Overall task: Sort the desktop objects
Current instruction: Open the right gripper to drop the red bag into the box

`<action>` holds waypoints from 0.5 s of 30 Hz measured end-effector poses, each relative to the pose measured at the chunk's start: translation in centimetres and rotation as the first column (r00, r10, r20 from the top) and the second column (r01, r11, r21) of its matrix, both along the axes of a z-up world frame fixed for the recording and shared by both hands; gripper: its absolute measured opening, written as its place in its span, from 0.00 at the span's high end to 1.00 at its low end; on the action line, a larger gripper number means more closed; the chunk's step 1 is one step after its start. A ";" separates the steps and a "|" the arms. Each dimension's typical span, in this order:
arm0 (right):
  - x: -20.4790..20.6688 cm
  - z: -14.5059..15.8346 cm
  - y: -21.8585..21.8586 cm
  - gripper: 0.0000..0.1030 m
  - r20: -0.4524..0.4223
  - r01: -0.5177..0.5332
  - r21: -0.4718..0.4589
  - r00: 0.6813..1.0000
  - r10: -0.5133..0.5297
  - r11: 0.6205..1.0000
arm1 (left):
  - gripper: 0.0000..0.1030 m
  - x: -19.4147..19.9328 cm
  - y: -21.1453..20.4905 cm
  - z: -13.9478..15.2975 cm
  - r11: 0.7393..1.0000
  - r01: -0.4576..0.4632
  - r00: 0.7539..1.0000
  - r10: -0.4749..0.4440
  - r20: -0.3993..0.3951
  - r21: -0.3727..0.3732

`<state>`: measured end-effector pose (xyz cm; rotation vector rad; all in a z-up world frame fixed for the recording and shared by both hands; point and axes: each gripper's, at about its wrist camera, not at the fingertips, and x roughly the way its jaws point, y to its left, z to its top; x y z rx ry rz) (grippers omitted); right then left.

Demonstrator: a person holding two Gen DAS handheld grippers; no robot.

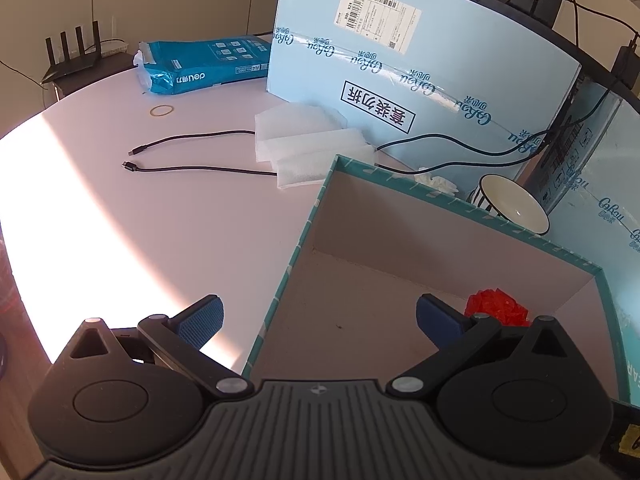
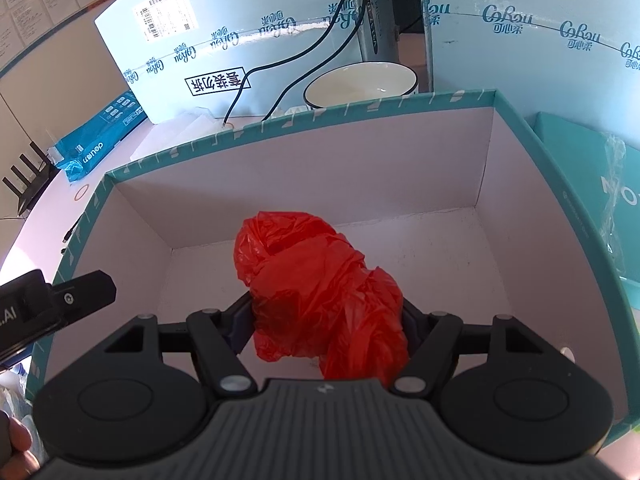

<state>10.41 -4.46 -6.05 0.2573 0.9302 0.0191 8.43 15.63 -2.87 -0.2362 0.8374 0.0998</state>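
Observation:
My right gripper (image 2: 326, 320) is shut on a crumpled red plastic bag (image 2: 316, 284) and holds it inside the open teal-rimmed cardboard box (image 2: 280, 128). The bag hides both fingertips. In the left wrist view the bag (image 1: 496, 306) shows at the box's right inner corner. My left gripper (image 1: 318, 314) is open and empty, straddling the box's left wall (image 1: 296, 248), one finger outside over the table, one inside. On the table lie white foam pads (image 1: 304, 140), two black cables (image 1: 192, 154) and a rubber band (image 1: 161, 110).
A large light-blue carton (image 1: 400, 64) stands behind the box. A striped bowl (image 1: 512, 204) sits beside it. A blue paper pack (image 1: 200, 66) lies at the far table edge and a black router (image 1: 76, 56) beyond. A teal box (image 2: 600, 168) is right of the open box.

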 end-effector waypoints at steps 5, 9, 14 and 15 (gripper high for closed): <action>-0.1 0.1 0.0 0.26 0.000 0.002 0.001 1.000 -0.002 1.000 | 0.00 0.0 0.0 0.0 1.000 -0.002 1.000 0.002 -0.002 0.000; -0.2 0.4 0.1 0.12 0.020 0.005 -0.010 1.000 -0.005 1.000 | 0.00 -0.1 0.0 0.0 1.000 -0.003 1.000 0.003 -0.001 0.000; -0.3 0.5 0.2 0.09 0.023 0.002 -0.012 1.000 -0.001 1.000 | 0.00 -0.2 0.0 0.1 1.000 -0.004 1.000 0.004 0.002 -0.001; -0.3 0.5 0.2 0.09 0.023 0.002 -0.011 1.000 -0.001 1.000 | 0.00 -0.2 0.0 0.1 1.000 -0.005 1.000 0.005 0.003 -0.001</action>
